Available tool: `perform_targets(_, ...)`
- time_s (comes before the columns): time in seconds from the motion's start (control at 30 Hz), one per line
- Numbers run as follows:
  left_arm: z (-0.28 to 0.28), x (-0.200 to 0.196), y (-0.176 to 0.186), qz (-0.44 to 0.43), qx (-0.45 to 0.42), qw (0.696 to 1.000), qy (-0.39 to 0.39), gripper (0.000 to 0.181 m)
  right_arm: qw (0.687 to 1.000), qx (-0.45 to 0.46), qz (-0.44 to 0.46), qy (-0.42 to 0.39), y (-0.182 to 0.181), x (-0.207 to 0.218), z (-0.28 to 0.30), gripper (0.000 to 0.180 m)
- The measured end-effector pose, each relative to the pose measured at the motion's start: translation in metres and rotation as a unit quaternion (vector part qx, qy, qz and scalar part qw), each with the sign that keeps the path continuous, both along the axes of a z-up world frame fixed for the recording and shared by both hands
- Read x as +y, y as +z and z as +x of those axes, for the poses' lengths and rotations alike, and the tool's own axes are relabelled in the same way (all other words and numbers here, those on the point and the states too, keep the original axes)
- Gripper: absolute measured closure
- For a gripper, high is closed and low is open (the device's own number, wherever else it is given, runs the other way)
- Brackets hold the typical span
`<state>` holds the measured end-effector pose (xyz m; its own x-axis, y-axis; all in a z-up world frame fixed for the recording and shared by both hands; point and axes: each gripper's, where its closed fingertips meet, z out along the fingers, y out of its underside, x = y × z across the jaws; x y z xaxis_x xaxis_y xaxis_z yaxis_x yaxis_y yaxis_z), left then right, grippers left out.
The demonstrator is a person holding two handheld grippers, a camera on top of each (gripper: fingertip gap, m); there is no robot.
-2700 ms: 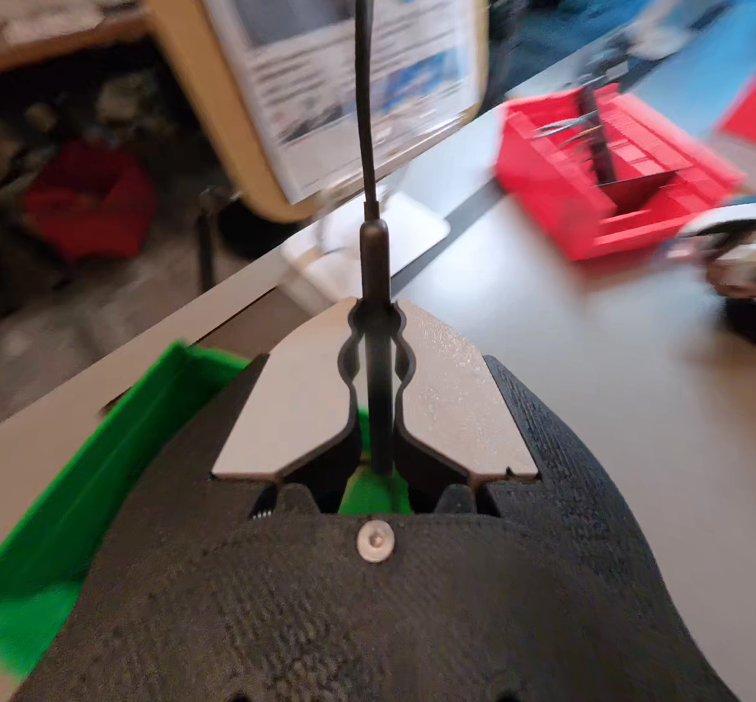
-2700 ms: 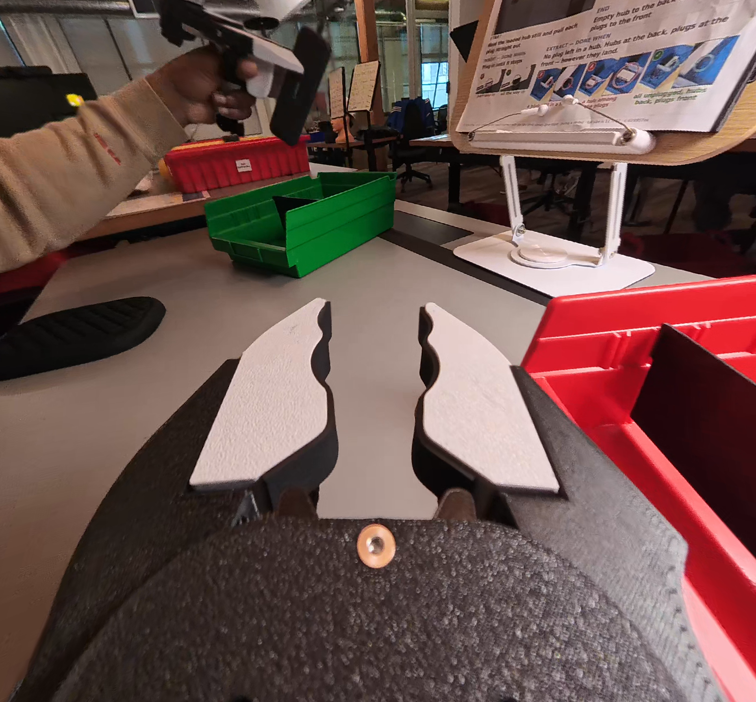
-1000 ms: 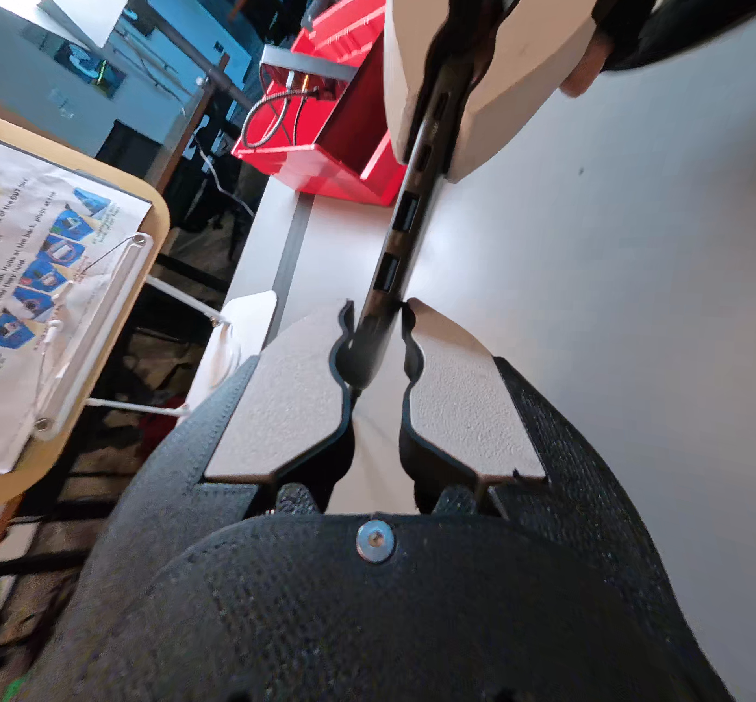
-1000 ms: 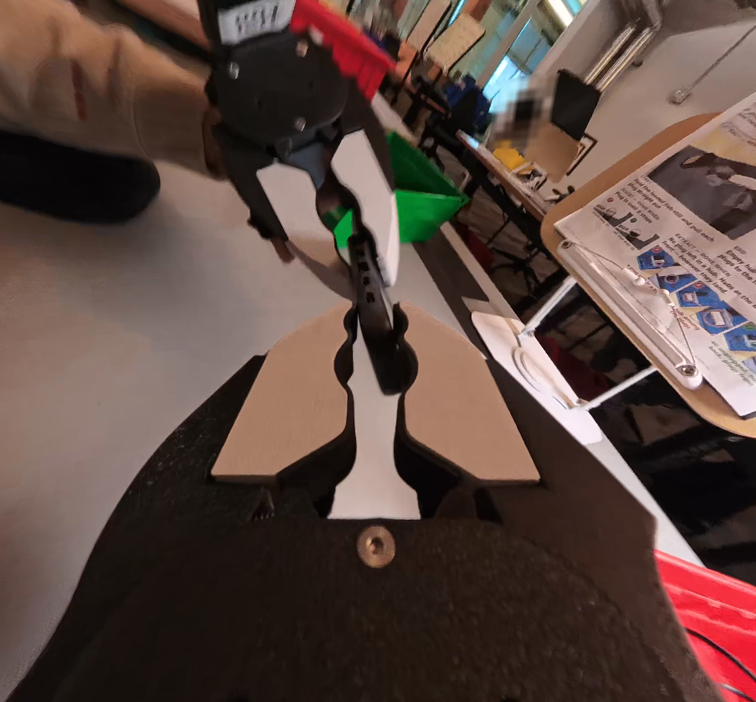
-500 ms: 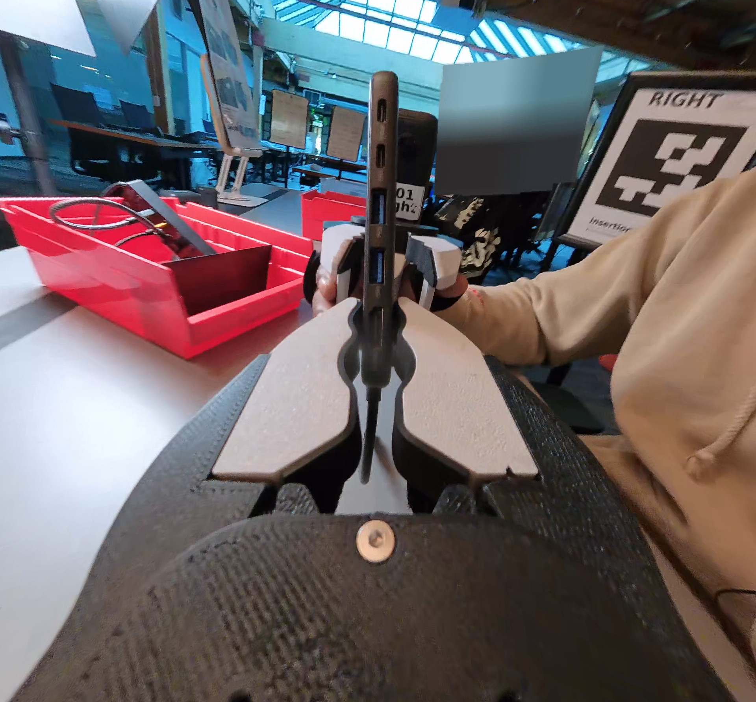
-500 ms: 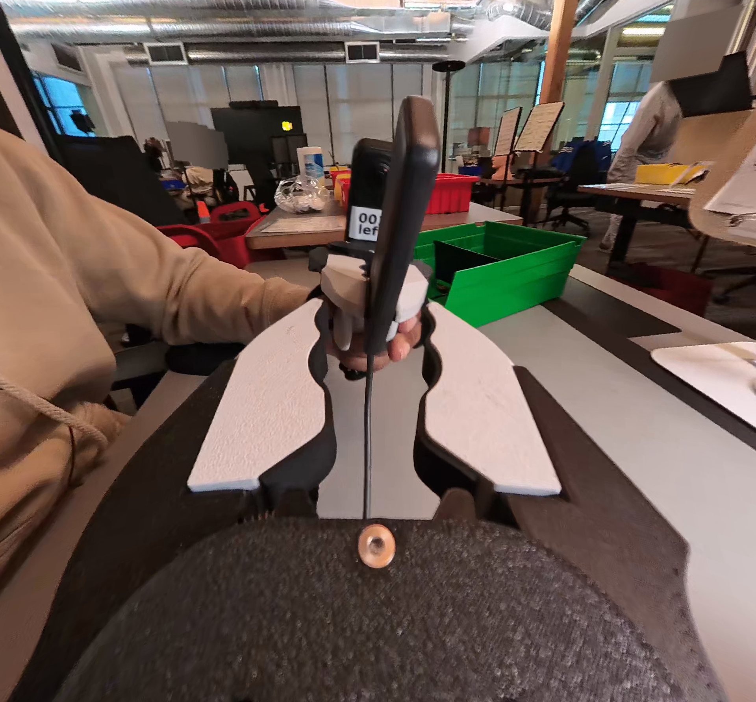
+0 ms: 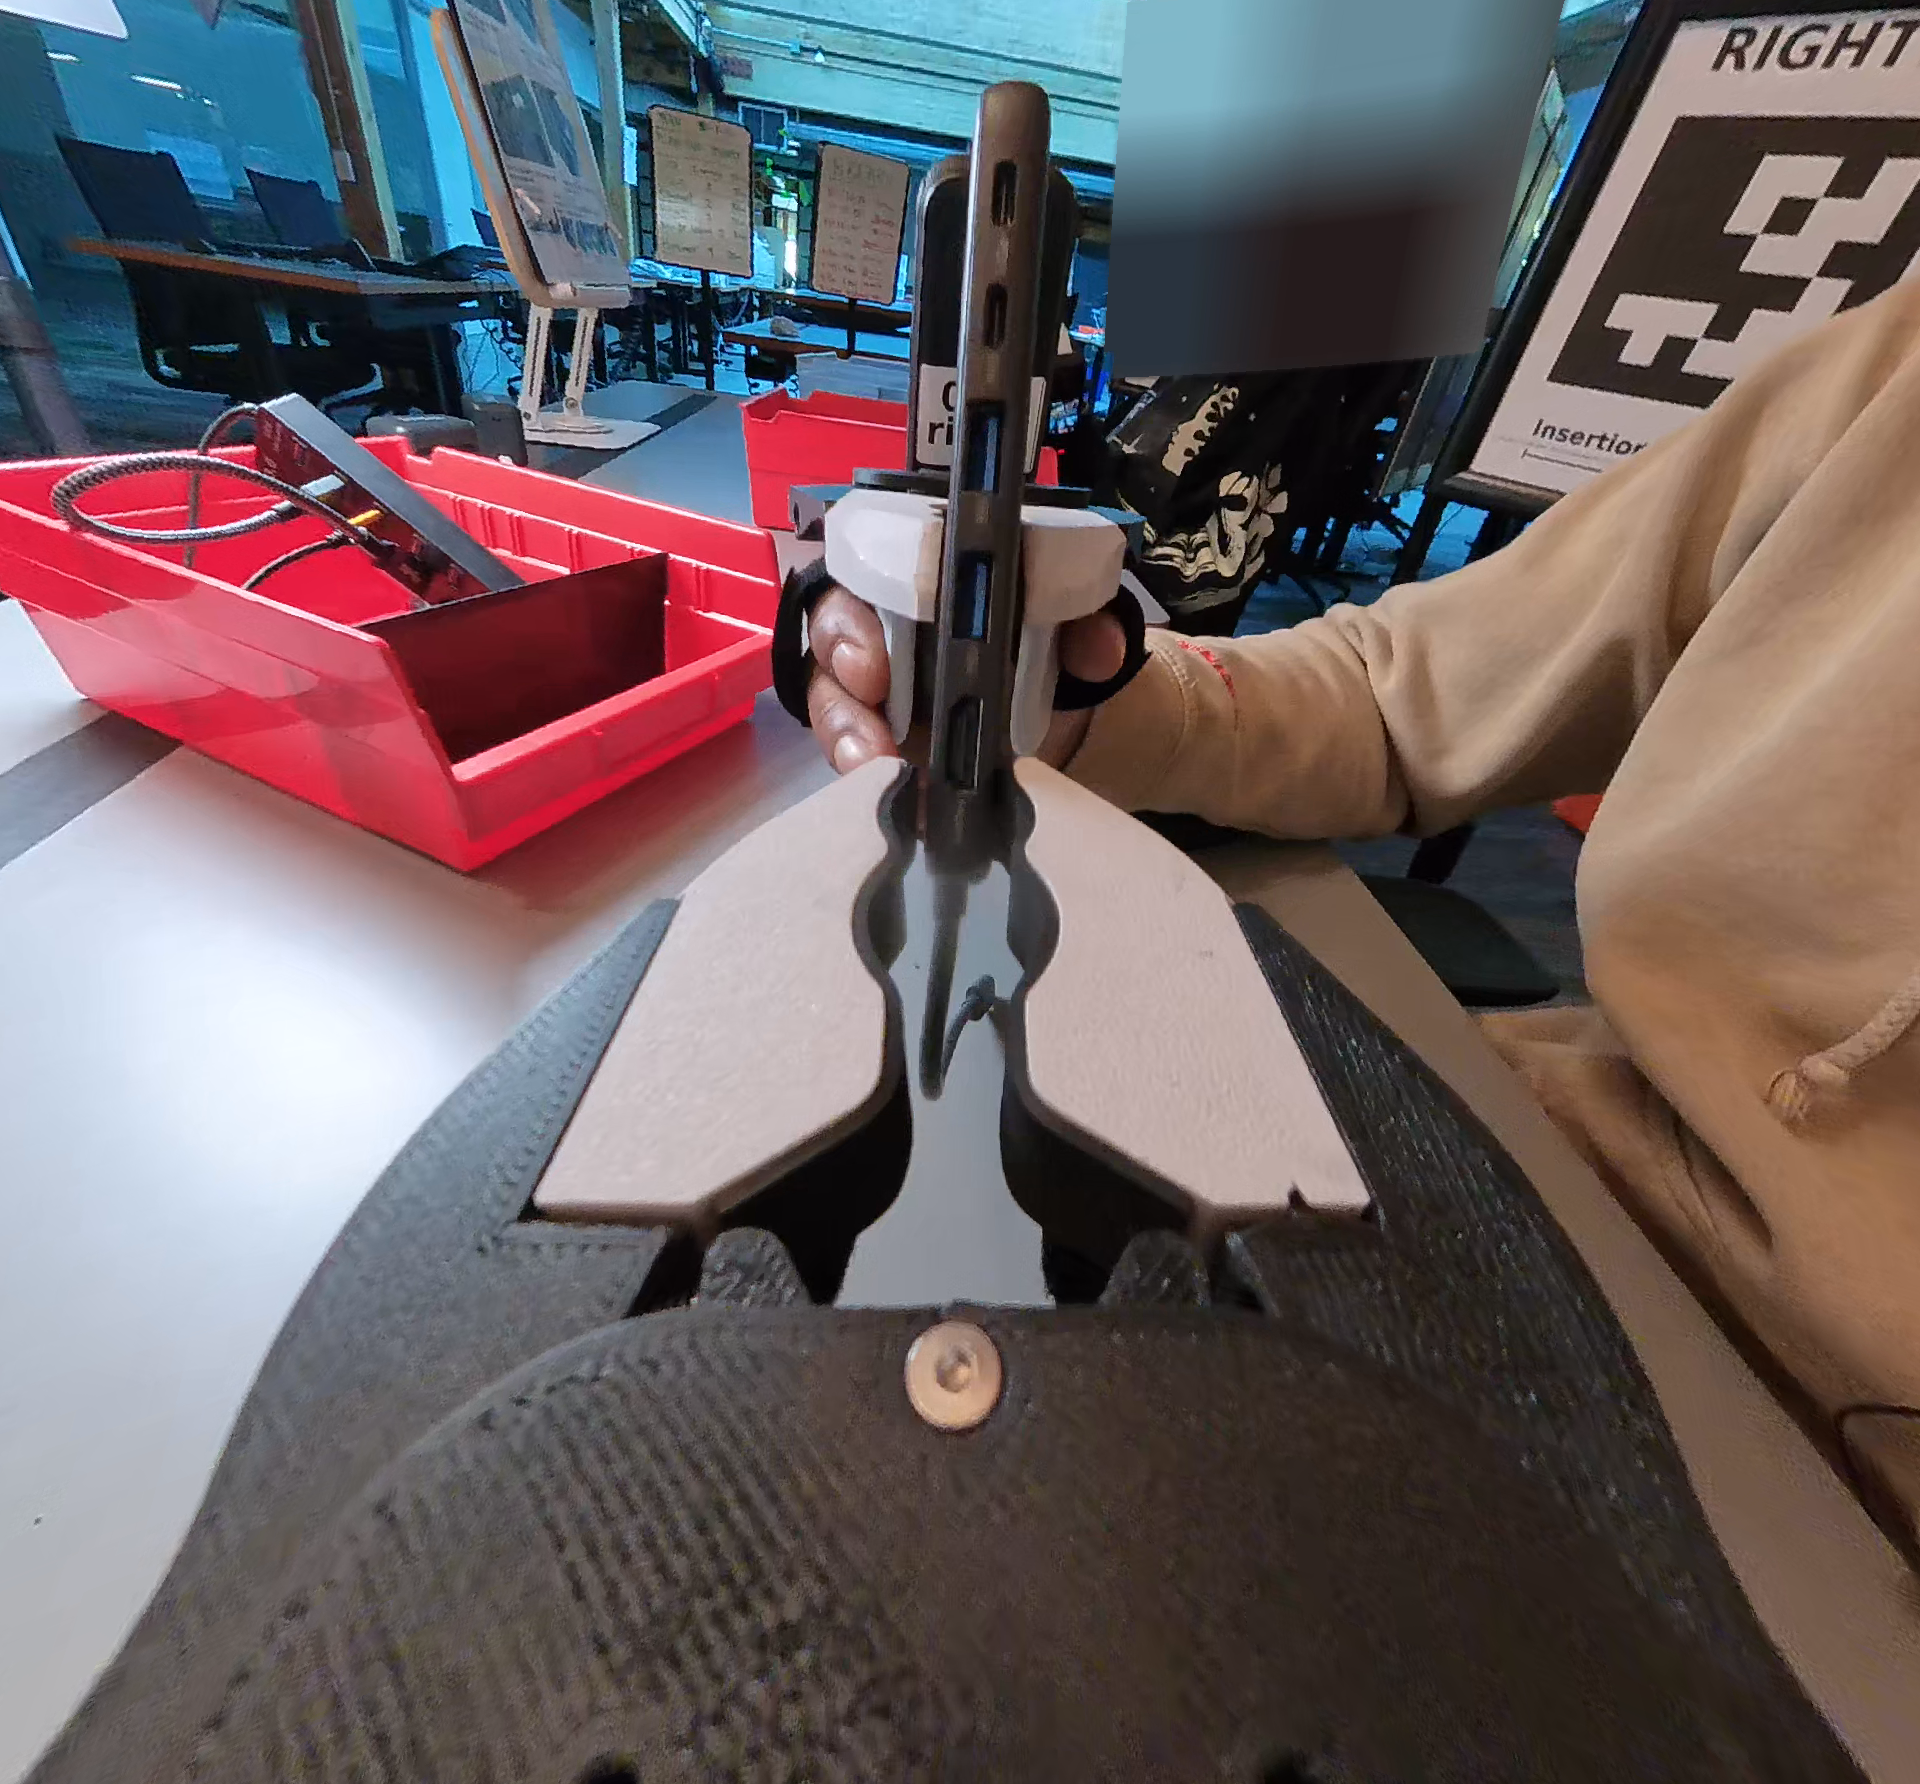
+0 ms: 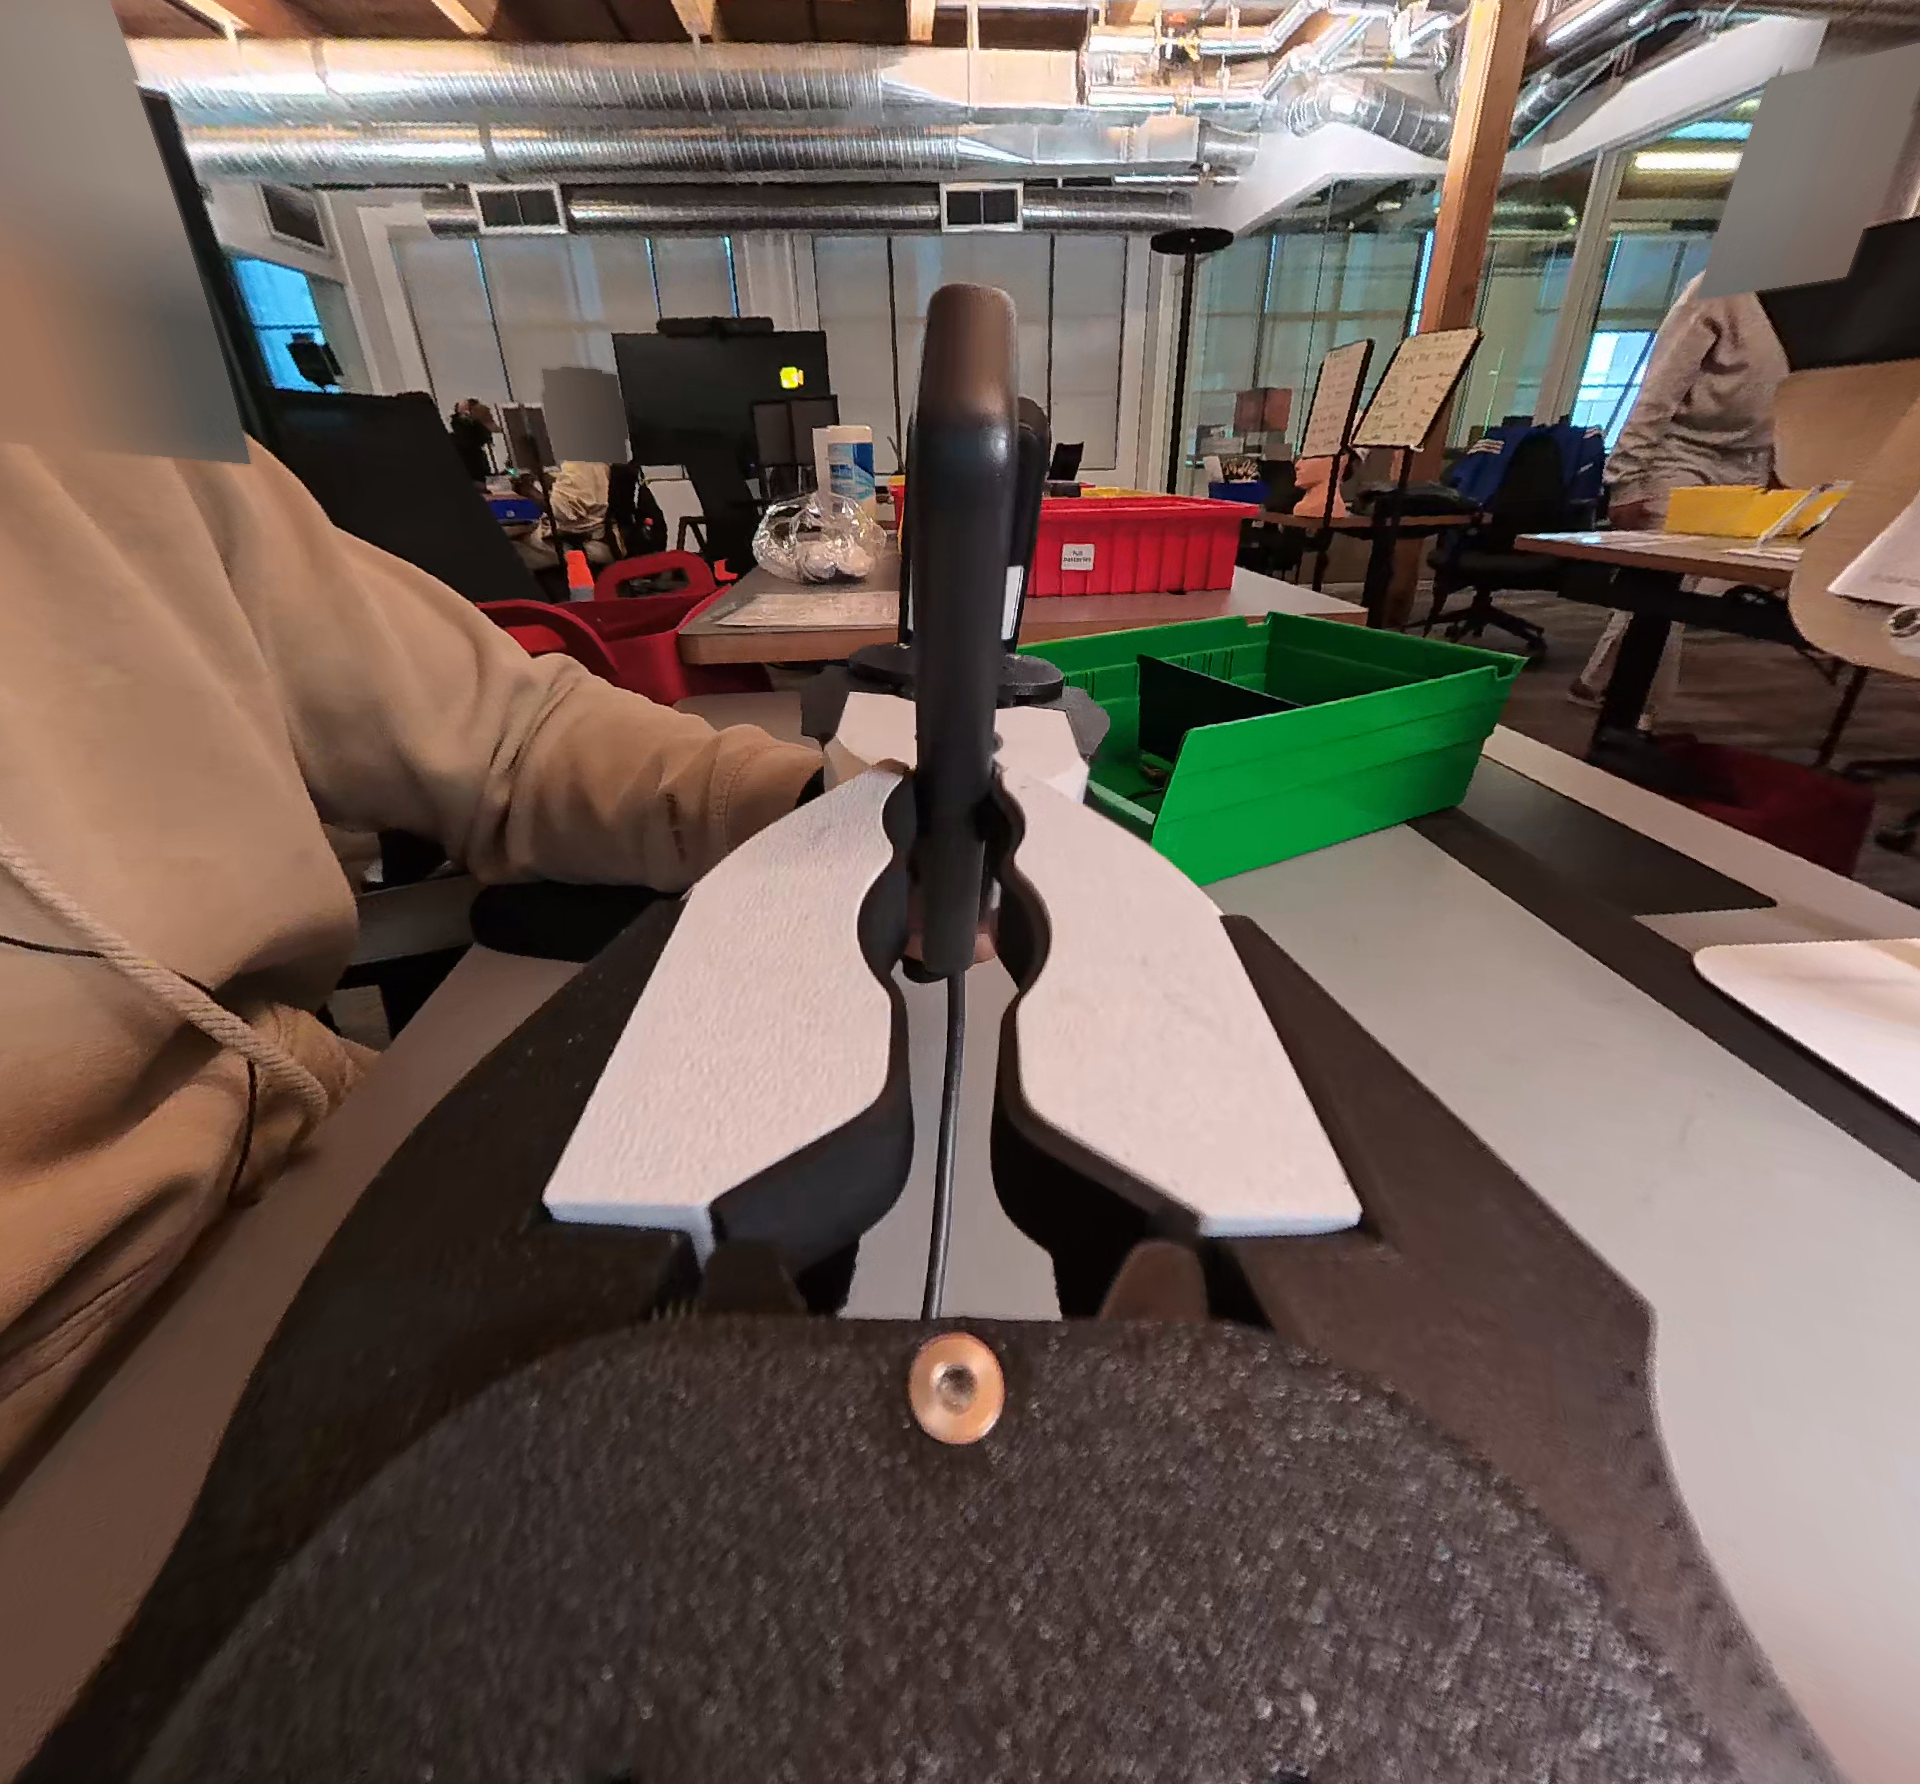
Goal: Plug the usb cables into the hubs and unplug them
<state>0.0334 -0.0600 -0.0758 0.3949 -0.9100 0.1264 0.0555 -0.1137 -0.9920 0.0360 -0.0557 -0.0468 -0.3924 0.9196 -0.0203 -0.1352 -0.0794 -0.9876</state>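
A slim dark grey USB hub (image 7: 982, 446) stands upright between my two grippers, which face each other. Its edge shows several ports, two of them blue. My left gripper (image 7: 958, 784) is shut on the hub's lower end. The hub's thin cable (image 7: 940, 1017) hangs down between its fingers. My right gripper (image 8: 956, 794) is shut on the same hub (image 8: 961, 539) from the opposite side. In the left wrist view the right gripper's white fingers (image 7: 883, 571) clasp the hub at mid-height. The left gripper's white fingers (image 8: 1049, 747) show behind the hub in the right wrist view.
A red bin (image 7: 582, 768) on the table holds another hub with cables (image 7: 364, 498). A green bin (image 8: 1299, 768) with a black divider stands on the far side. A white stand base (image 8: 1829, 1007) lies at the right. The person's beige sleeves (image 7: 1403, 685) flank the hub.
The right gripper's fingers have closed in on the hub. Before that, the left gripper swung the hub upright and brought it up to the right gripper.
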Motion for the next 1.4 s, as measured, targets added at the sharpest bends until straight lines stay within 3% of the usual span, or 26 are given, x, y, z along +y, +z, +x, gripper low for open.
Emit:
perform_targets(0.13, 0.003, -0.008, -0.001, 0.021, 0.015, 0.999, -0.019, 0.168, 1.0, 0.016, 0.018, 0.012, 0.002, -0.008, 0.002, 0.168)
perform_targets(0.57, -0.007, -0.013, -0.022, 0.125, 0.126, 0.984, -0.027, 0.168, 0.965, -0.035, 0.244, -0.086, -0.028, -0.022, -0.015, 0.163)
perform_targets(1.1, -0.02, 0.002, -0.03, 0.138, 0.165, 0.976, 0.022, 0.165, 0.953, -0.035, 0.278, -0.113, -0.031, -0.016, -0.016, 0.168)
perform_targets(1.4, -0.037, 0.01, -0.013, 0.109, 0.122, 0.985, 0.057, 0.158, 0.936, -0.015, 0.313, -0.16, -0.022, -0.006, -0.013, 0.167)
